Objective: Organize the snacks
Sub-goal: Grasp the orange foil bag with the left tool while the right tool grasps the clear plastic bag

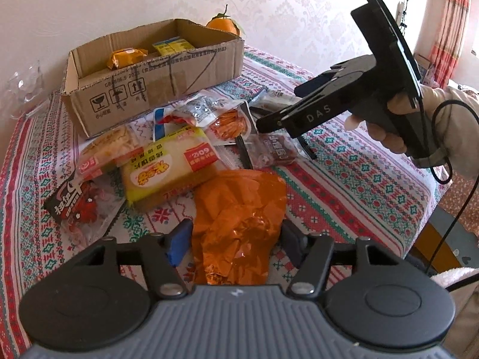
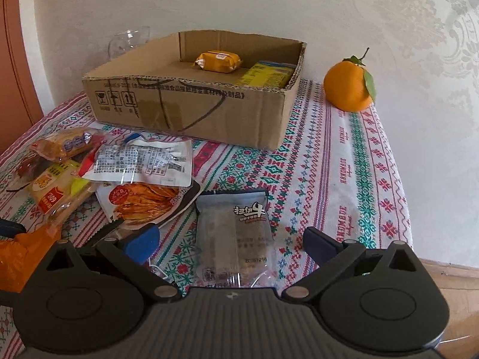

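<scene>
A cardboard box (image 1: 155, 89) (image 2: 191, 107) stands at the back of the table with an orange-wrapped snack (image 2: 218, 61) and a yellow packet (image 2: 266, 74) inside. Several snack packets lie in front of it. My left gripper (image 1: 236, 240) is open, its fingers either side of an orange foil bag (image 1: 239, 212). My right gripper (image 2: 230, 243) is open, with a clear grey snack packet (image 2: 236, 233) lying between its fingers. The right gripper also shows in the left wrist view (image 1: 263, 125), above the pile. A yellow rice-cracker pack (image 1: 170, 167) lies left of the foil bag.
A tangerine with leaves (image 2: 348, 85) sits right of the box by the wall. A glass (image 1: 25, 89) stands at the box's left. The patterned tablecloth (image 2: 344, 164) covers the table; its right edge drops off near the right hand.
</scene>
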Available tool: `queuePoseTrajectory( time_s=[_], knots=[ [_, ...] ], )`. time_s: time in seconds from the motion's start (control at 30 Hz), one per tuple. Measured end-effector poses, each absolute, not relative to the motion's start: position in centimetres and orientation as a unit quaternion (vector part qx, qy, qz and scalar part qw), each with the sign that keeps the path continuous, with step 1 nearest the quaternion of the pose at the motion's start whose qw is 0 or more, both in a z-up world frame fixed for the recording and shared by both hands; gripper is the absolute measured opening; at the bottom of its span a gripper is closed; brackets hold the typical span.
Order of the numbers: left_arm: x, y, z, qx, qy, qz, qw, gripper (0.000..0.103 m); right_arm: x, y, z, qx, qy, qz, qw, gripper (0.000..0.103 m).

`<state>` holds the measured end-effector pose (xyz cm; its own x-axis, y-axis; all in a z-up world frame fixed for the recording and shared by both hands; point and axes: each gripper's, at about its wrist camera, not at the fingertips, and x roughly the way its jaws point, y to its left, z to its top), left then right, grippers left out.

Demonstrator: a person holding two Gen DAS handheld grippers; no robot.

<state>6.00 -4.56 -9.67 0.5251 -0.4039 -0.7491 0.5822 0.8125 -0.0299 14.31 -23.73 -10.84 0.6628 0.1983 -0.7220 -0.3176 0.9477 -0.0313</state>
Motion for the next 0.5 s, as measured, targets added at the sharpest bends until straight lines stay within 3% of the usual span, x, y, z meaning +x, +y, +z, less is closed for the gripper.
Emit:
queuePoseTrajectory(
  time_s=[0.37, 0.5],
  knots=[
    [5.5, -4.1, -9.5, 0.109, 0.398, -0.285, 0.865, 0.061, 12.9, -23.5, -9.9, -0.084, 0.377, 0.144, 0.911, 0.055],
    [5.2, -4.0, -9.4, 0.108, 0.400, -0.286, 0.864, 0.061, 12.6, -23.7, -9.7, -0.084, 0.380, 0.131, 0.912, 0.053]
  ],
)
